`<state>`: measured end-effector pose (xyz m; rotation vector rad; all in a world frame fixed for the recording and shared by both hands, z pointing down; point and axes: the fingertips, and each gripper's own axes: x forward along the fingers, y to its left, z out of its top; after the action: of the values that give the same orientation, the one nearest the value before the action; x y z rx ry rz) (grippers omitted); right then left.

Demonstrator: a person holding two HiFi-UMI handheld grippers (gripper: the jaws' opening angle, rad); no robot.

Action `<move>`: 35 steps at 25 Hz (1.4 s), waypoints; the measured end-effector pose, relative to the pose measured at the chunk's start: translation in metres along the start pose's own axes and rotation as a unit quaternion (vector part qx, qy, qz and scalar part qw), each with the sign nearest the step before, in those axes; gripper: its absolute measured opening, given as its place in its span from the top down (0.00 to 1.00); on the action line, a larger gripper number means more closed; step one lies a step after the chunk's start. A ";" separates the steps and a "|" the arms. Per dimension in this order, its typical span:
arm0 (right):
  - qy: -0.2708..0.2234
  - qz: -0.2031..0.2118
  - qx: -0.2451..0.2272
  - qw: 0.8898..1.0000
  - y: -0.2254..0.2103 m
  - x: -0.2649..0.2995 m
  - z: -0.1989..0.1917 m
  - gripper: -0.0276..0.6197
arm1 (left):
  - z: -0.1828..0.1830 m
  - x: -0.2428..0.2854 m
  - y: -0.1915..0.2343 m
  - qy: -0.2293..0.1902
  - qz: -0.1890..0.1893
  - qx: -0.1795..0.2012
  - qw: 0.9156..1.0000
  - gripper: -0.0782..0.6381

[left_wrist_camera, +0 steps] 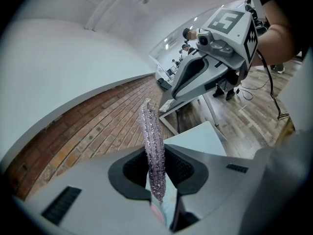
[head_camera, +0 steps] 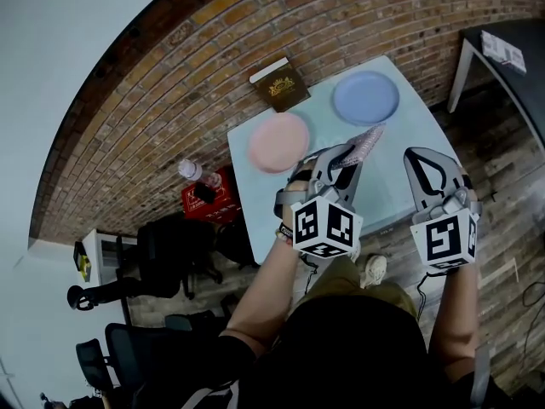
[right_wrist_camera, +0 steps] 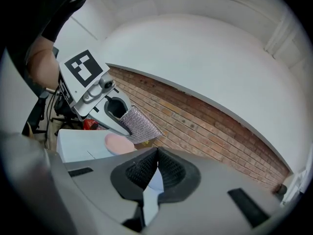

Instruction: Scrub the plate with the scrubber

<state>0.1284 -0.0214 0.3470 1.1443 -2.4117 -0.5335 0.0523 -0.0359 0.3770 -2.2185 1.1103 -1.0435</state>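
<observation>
My left gripper (head_camera: 342, 155) is shut on a glittery silver-purple scrubber (head_camera: 366, 144), which sticks up out of its jaws (left_wrist_camera: 151, 146). It hangs over the pale table (head_camera: 400, 177), between the pink plate (head_camera: 278, 141) and the blue plate (head_camera: 366, 97), touching neither. My right gripper (head_camera: 421, 155) is held to its right above the table's near right part, shut with nothing between its pads (right_wrist_camera: 156, 153). In the right gripper view the left gripper (right_wrist_camera: 105, 106) carries the scrubber (right_wrist_camera: 140, 124) above the pink plate (right_wrist_camera: 119, 142).
A brown box (head_camera: 279, 84) lies at the table's far edge by the brick wall. A red crate (head_camera: 209, 196) and a bottle (head_camera: 190, 170) sit on the floor to the left, beside dark office chairs (head_camera: 170, 250). A black table (head_camera: 511, 58) stands at the right.
</observation>
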 end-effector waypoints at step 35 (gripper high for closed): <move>0.080 0.001 0.020 0.997 -0.007 0.159 -0.005 0.90 | -0.084 0.096 0.094 -0.051 -0.055 -0.013 0.997 0.78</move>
<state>0.0444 -0.1526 0.3801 1.1548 -2.2949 -0.3779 -0.0206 -0.1728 0.4074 -2.3489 0.9728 -0.9532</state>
